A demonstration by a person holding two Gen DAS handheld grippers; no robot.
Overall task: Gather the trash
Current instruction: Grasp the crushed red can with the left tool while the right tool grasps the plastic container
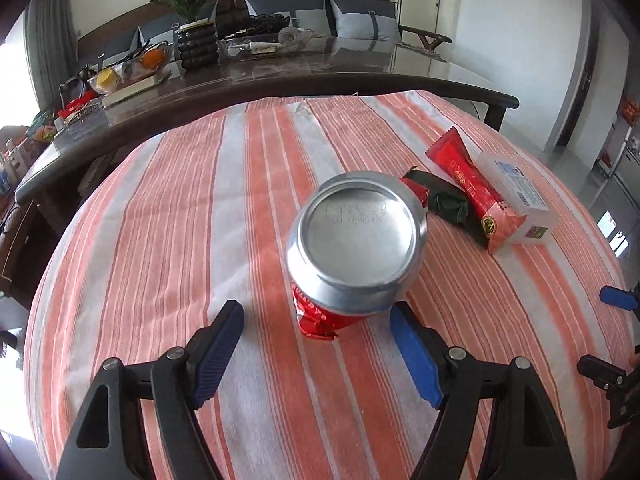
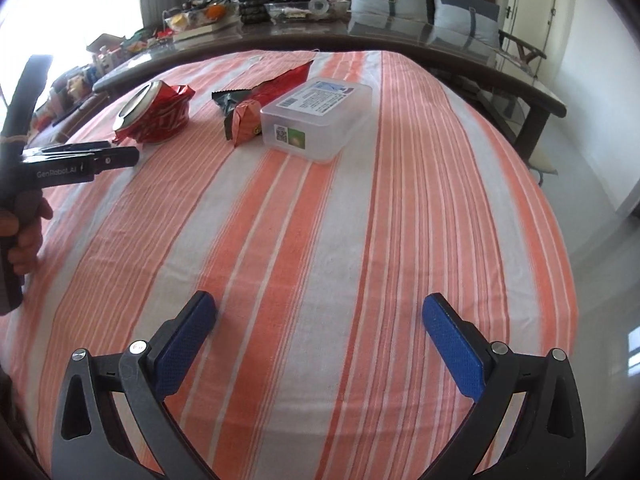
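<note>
Facing: crushed can (image 1: 356,240), near left gripper (image 1: 316,344), jaws wide, empty.
Right gripper (image 2: 320,340): wide, bare striped cloth (image 2: 320,220) ahead.

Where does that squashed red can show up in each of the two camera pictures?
Left wrist view: crushed can at centre, silver base toward the camera, just beyond the open left gripper.
Right wrist view: can upper left.
Shared landmark: clear plastic box.

Crushed can (image 1: 356,240) hiding its own top, label print on plastic box (image 2: 320,120) too small to read
</note>
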